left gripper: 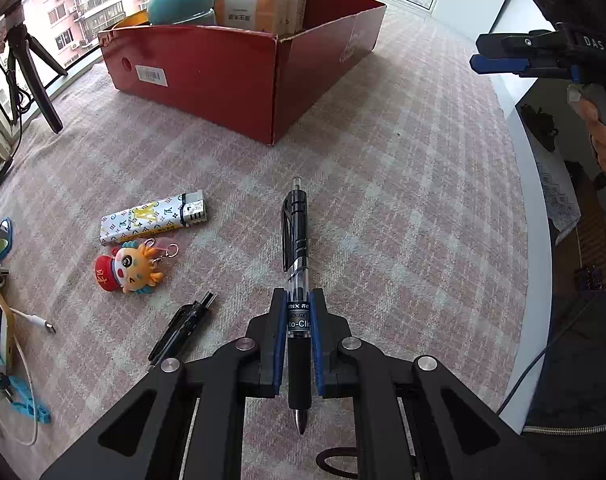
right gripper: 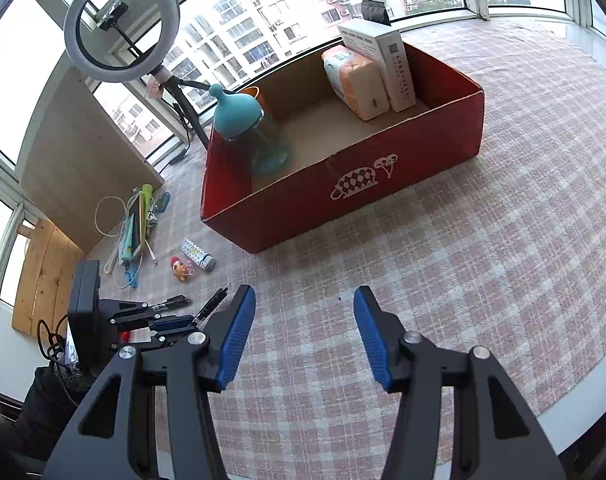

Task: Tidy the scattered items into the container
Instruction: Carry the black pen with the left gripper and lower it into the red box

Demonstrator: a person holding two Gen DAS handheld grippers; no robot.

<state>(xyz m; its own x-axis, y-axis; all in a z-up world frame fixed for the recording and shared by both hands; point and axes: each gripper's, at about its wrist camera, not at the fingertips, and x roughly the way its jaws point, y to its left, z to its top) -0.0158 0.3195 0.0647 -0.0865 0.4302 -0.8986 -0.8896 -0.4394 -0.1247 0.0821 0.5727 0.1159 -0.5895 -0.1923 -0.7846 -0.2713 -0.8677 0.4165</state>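
Observation:
My left gripper point(left gripper: 299, 296) is shut on a black click pen point(left gripper: 297, 232), its pads pressing on the clear barrel; the pen points away over the checked cloth. To its left lie a second black pen point(left gripper: 183, 330), a dragon keychain point(left gripper: 127, 268) and a patterned lighter point(left gripper: 151, 218). The red cardboard box point(left gripper: 207, 76) stands further back. In the right wrist view my right gripper point(right gripper: 303, 300) is open over bare cloth with nothing between its fingers, in front of the box point(right gripper: 383, 184). The left gripper point(right gripper: 193, 322) with its pen point(right gripper: 215, 300) is at its left.
Inside the box stand a teal jar point(right gripper: 239, 114), an orange packet point(right gripper: 357, 84) and a white carton point(right gripper: 387, 56). A ring light point(right gripper: 121, 26) on a tripod point(left gripper: 31, 76) is behind. Cables and a blue clip point(left gripper: 27, 400) crowd the left edge. The table's rim point(left gripper: 531, 240) curves along the right.

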